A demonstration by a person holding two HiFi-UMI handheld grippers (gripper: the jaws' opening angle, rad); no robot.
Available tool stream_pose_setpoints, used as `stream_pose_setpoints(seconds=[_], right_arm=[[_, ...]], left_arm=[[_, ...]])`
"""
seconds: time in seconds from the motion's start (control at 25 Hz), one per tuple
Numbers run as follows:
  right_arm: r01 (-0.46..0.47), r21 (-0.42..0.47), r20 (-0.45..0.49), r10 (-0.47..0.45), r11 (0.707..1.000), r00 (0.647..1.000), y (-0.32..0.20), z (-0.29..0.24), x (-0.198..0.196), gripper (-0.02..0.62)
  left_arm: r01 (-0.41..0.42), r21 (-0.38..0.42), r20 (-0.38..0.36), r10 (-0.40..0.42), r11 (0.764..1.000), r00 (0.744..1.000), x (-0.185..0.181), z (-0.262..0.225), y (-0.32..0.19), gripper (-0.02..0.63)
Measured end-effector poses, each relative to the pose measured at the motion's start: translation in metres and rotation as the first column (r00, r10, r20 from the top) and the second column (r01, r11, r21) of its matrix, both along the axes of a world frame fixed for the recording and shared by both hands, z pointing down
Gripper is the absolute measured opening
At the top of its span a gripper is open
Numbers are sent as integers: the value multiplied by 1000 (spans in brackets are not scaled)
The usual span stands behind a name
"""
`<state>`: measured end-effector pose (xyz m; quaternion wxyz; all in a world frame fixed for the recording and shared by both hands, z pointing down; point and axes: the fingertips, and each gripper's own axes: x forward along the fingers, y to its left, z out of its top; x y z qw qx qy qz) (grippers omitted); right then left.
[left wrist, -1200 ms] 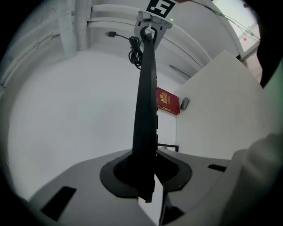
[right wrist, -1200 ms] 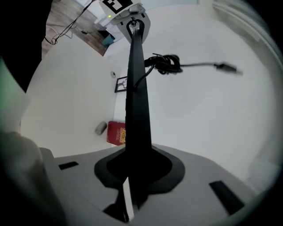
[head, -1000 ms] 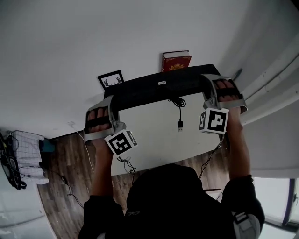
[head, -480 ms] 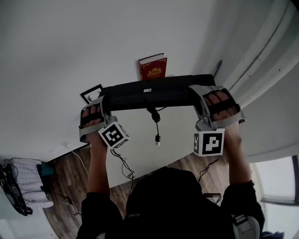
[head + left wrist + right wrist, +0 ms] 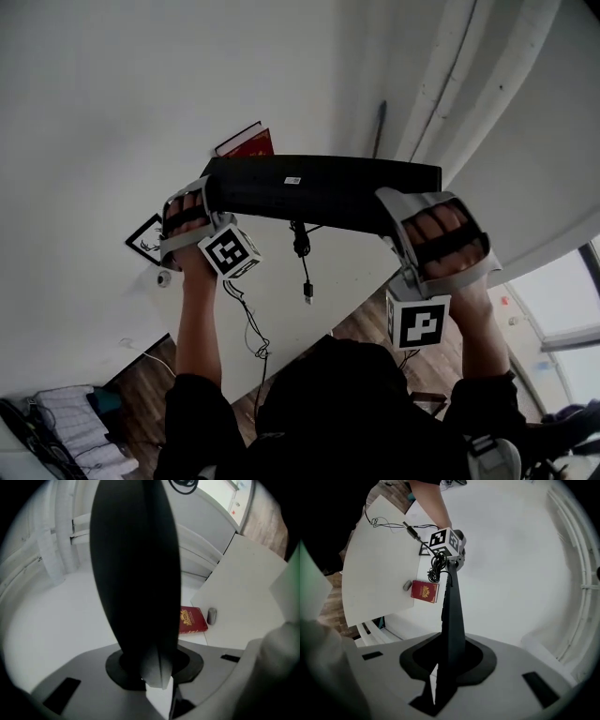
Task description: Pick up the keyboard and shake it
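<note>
Head view, left to right.

- Small picture frame, 9 o'clock from centre, lies flat on the white bench. Thin black border, pale print.
- Left tool, 10 o'clock: jaws clamped on the keyboard's left end. Its own view shows the dark slab running straight out from between the pads. Grey moulded plastic shell; a checkered marker cube hangs below it.
- Red book, 11 o'clock, hardback with a gilt crest, lies on the bench behind the keyboard.
- Keyboard, 12 o'clock: held in the air, well clear of the bench, spanning from one tool to the other. Long, slim, matte black plastic with rounded ends. A small white label faces the camera, so this looks like the underside, with the keys turned away. Likely reason: a grip at each end keeps a long, flat body from twisting during a shake.
- Cable hangs loose from the keyboard's mid edge. It is bunched in a coil and ends in a free plug, so nothing tethers the load.
- Right tool, 2 o'clock: jaws closed on the right end, edge-on in its own view.
</note>
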<state>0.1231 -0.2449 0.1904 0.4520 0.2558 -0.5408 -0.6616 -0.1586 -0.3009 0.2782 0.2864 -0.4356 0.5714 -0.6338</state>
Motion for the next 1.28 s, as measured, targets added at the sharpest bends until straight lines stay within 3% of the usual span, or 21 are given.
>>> stream_pose_setpoints(seconds=[0.16,0.32,0.48,0.68,0.84,1.12,1.28], right_arm=[[-43,47,-9,43,998,999,4,-6,25,98],[-68,-38,63,71,997,996,-7,0,47,98],[-81,-64,109,88,995,990,-18,6,54,97],[-94,-80,93,101,992,990,-48,13,36,92],[-89,-120,93,100,989,991,-67,25,3,91],[109,-140,118,-92,984,989,-51,31,-117,91],[207,-160,117,-190,965,975,-84,57,-181,89]], left_arm=[[-56,3,-6,56,998,998,29,-9,-25,83],[-83,18,29,82,996,996,46,-18,-29,80],[-88,40,80,85,995,993,46,-22,-5,81],[-36,53,106,30,998,994,29,-38,42,81],[-6,81,147,-6,997,989,13,-50,82,83],[141,94,139,-153,986,978,-31,-74,214,83],[177,69,125,-185,982,975,-43,-62,222,81]])
